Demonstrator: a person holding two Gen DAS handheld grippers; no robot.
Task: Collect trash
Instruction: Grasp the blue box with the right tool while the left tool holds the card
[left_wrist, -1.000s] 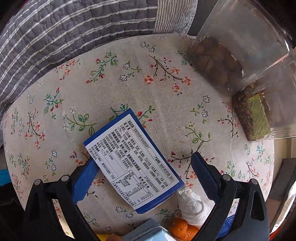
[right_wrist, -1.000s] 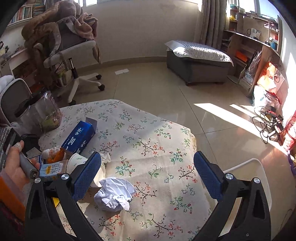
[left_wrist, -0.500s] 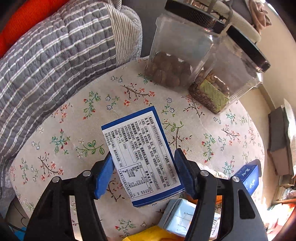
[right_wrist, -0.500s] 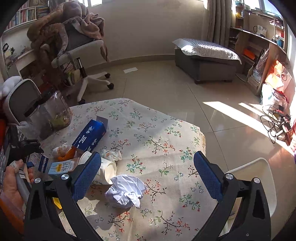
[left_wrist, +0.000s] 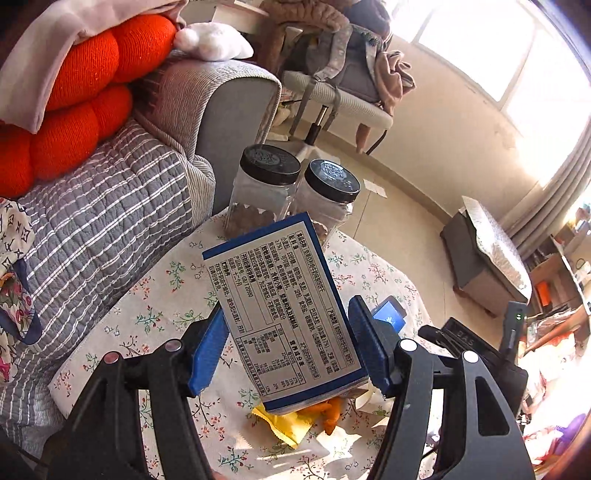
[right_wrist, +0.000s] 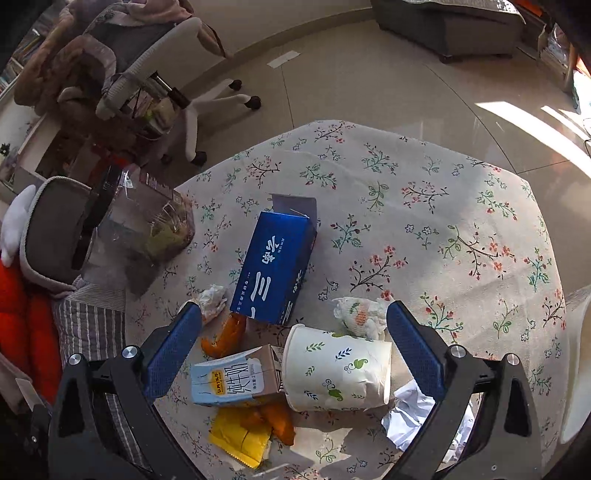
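- Progress is early, by my judgement: my left gripper (left_wrist: 286, 350) pinches one flat blue-bordered white cardboard box (left_wrist: 284, 310) at mid-frame, both blue pads pressed on its long edges, lifted clear of the floral tablecloth (left_wrist: 155, 295); its jaws have just been closing on it.
- My right gripper (right_wrist: 293, 343) hangs spread and empty over the heap in the lower middle of its view.
- Left to right there:
  - one crumpled white tissue (right_wrist: 212, 301);
  - orange peel pieces (right_wrist: 225, 334), number unclear;
  - one yellow foil wrapper (right_wrist: 238, 441);
  - one pale blue milk carton (right_wrist: 236, 376);
  - one dark blue tissue box (right_wrist: 275, 266);
  - one toppled leaf-print paper cup (right_wrist: 340, 369);
  - one floral napkin wad (right_wrist: 360, 314);
  - one crumpled white paper (right_wrist: 413, 413).
- Two black-lidded clear jars (left_wrist: 267, 186) stand upper middle in the left view.
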